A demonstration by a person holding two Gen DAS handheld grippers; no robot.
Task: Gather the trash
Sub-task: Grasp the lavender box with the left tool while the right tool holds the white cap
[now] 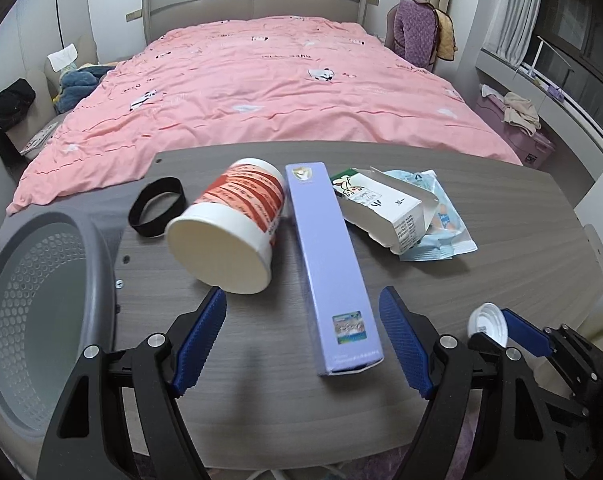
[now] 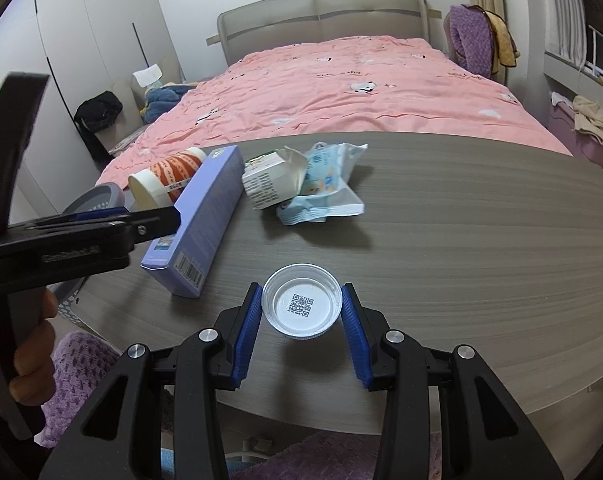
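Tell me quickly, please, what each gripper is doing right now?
Left gripper: open, empty, over the purple box.
Right gripper: closed on the white cap.

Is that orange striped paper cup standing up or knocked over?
Knocked over. The cup lies on its side on the table, its flat white base facing the left wrist camera, beside the purple box.

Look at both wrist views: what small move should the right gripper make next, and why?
Probably carry the white cap over to the grey basket and release it there. The right gripper is shut on the cap, which looks lifted off the table, and the basket sits at the table's left edge.
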